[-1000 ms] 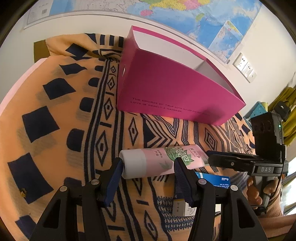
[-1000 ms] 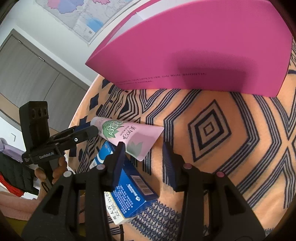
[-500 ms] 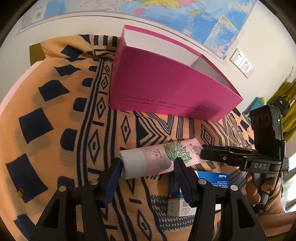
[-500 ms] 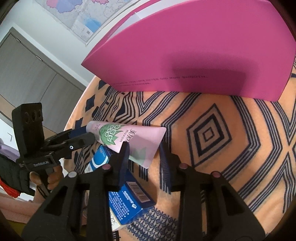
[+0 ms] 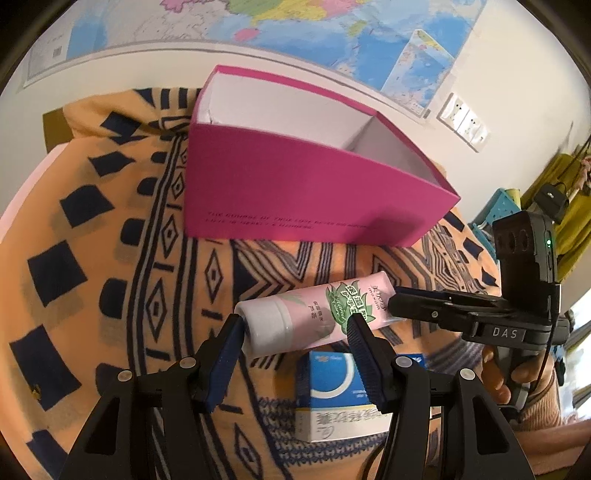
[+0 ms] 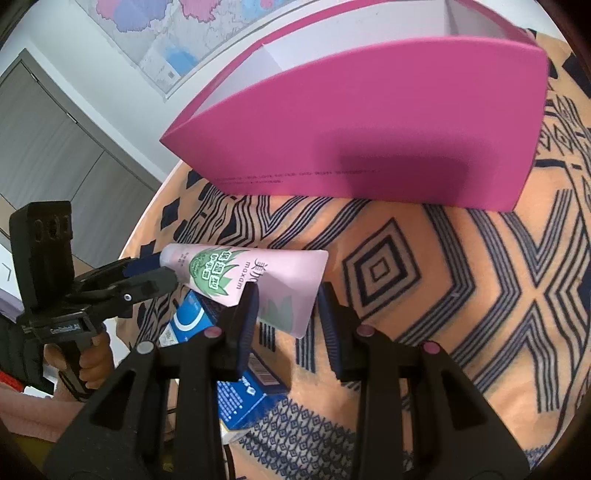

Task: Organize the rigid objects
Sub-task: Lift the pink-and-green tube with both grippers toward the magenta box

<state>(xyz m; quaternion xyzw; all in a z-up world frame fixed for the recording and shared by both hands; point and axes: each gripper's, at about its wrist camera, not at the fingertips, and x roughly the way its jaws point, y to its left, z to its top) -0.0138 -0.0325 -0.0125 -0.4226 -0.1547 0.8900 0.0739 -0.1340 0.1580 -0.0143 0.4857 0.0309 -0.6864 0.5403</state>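
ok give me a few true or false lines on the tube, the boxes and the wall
The left gripper holds the pink tube by its cap end. True.
The tube's cap is green. False: it is white.
The magenta box is open on top. True.
The blue carton sits inside the magenta box. False: it lies on the patterned cloth.
A map hangs on the wall behind. True.

Pink tube (image 5: 317, 314), white cap, green leaf print, hangs level above the patterned cloth. Blue-and-white carton (image 5: 338, 398) lies flat just beneath it. Open magenta box (image 5: 295, 192) stands behind, white inside.
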